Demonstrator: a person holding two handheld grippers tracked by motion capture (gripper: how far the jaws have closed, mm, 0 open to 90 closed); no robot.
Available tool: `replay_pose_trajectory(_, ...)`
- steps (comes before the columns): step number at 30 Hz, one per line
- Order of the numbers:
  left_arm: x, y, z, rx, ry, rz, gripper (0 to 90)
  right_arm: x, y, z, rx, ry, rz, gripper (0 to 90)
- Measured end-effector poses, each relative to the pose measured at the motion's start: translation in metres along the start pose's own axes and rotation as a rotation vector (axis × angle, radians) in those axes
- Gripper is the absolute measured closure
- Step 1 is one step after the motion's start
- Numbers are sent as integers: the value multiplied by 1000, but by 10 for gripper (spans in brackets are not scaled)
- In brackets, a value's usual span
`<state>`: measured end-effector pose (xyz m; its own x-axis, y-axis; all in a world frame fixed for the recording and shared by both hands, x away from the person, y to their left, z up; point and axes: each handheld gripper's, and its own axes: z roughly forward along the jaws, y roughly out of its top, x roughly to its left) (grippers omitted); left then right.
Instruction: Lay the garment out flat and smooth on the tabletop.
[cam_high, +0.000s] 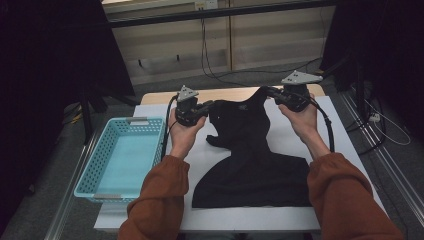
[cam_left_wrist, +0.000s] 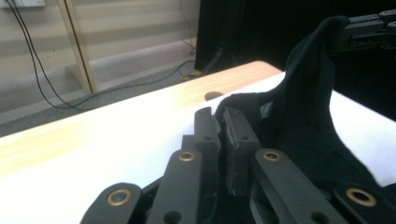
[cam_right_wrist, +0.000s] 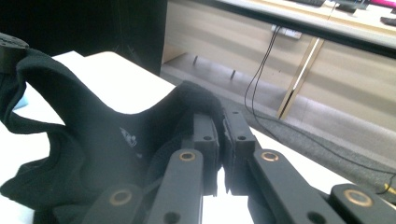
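Note:
A black sleeveless top (cam_high: 250, 165) lies on the white table cover, hem toward the person, with its shoulder end lifted off the surface. My left gripper (cam_high: 212, 105) is shut on the left shoulder strap, and in the left gripper view the jaws (cam_left_wrist: 222, 122) pinch black cloth (cam_left_wrist: 308, 121). My right gripper (cam_high: 268, 92) is shut on the right strap, held slightly higher. The right gripper view has its jaws (cam_right_wrist: 221, 125) closed on the cloth's edge (cam_right_wrist: 93, 140). The neckline sags between the two grips.
A light blue plastic basket (cam_high: 90, 170) stands at the table's left edge, beside the left forearm. White cover (cam_high: 295, 135) shows right of the top, and a wooden table edge (cam_high: 225, 94) runs behind it. Cables lie on the floor beyond.

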<state>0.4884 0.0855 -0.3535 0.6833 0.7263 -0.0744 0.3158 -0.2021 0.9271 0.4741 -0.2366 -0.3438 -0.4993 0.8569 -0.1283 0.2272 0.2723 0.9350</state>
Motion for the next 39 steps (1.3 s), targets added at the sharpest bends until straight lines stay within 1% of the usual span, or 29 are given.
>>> replay_pose_trajectory(1, 2, -1, 3, 4, 1, -11, 850, 0, -2, 3, 6, 2, 0, 864)
replay_pose_trajectory(6, 11, -6, 17, 27, 24, -33, 849, 0, -10, 21, 27, 2, 3, 863)
replay_pose_trajectory(8, 16, -8, 22, 41, 33, -41, 849, -2, -13, 28, 48, -3, 3, 863)
replay_pose_trajectory(12, 26, -10, 35, 63, 31, -73, 849, -7, -17, 39, 77, -22, 7, 862)
replay_pose_trajectory(13, 28, -11, 37, 74, 41, -73, 848, -9, -17, 42, 84, -27, 6, 861)
replay_pose_trajectory(14, 30, -11, 40, 84, 41, -77, 846, -11, -18, 44, 94, -39, 6, 858)
replay_pose_trajectory(15, 32, -12, 43, 84, 40, -86, 843, -12, -19, 48, 108, -48, 0, 852)
replay_pose_trajectory(16, 33, -13, 46, 88, 46, -88, 837, -12, -20, 52, 123, -58, -5, 833)
replay_pose_trajectory(17, 34, -14, 48, 95, 51, -81, 814, -13, -22, 55, 132, -64, -2, 810)
replay_pose_trajectory(18, 35, -14, 51, 97, 69, -82, 751, -13, -23, 58, 137, -67, 2, 779)
replay_pose_trajectory(19, 36, -14, 53, 96, 77, -94, 665, -14, -25, 60, 134, -76, 12, 728)
replay_pose_trajectory(20, 38, -15, 54, 97, 74, -108, 625, -14, -27, 63, 140, -83, 19, 651)
replay_pose_trajectory(21, 39, -16, 54, 96, 83, -119, 589, -14, -30, 65, 152, -93, 21, 579)
replay_pose_trajectory(22, 39, -17, 54, 102, 83, -126, 539, -14, -32, 67, 165, -105, 16, 520)
replay_pose_trajectory(23, 39, -19, 54, 110, 72, -132, 506, -15, -35, 69, 181, -105, 9, 490)
replay_pose_trajectory(24, 37, -20, 53, 111, 65, -127, 499, -15, -38, 70, 190, -96, 12, 479)
replay_pose_trajectory(26, 32, -21, 51, 111, 52, -113, 475, -13, -41, 67, 190, -76, 12, 454)
replay_pose_trajectory(27, 29, -21, 49, 111, 45, -103, 444, -13, -42, 65, 190, -58, 16, 455)
replay_pose_trajectory(29, 23, -23, 44, 111, 36, -82, 381, -10, -44, 58, 174, -47, 15, 470)
replay_pose_trajectory(30, 20, -24, 42, 106, 35, -79, 350, -9, -45, 54, 164, -36, 28, 477)
replay_pose_trajectory(31, 16, -25, 39, 118, 37, -58, 329, -7, -46, 49, 159, -23, 35, 489)
replay_pose_trajectory(32, 13, -27, 36, 111, 32, -46, 308, -6, -47, 43, 149, -13, 41, 508)
replay_pose_trajectory(34, 6, -31, 28, 98, 21, -35, 282, -1, -51, 32, 134, 18, 53, 537)
replay_pose_trajectory(36, -1, -36, 20, 83, 21, -26, 257, 5, -56, 19, 120, 51, 58, 568)
replay_pose_trajectory(37, -4, -38, 16, 82, 7, -17, 251, 8, -60, 14, 115, 74, 63, 580)
replay_pose_trajectory(39, -10, -43, 9, 88, -8, -1, 251, 15, -67, 4, 118, 74, 54, 602)
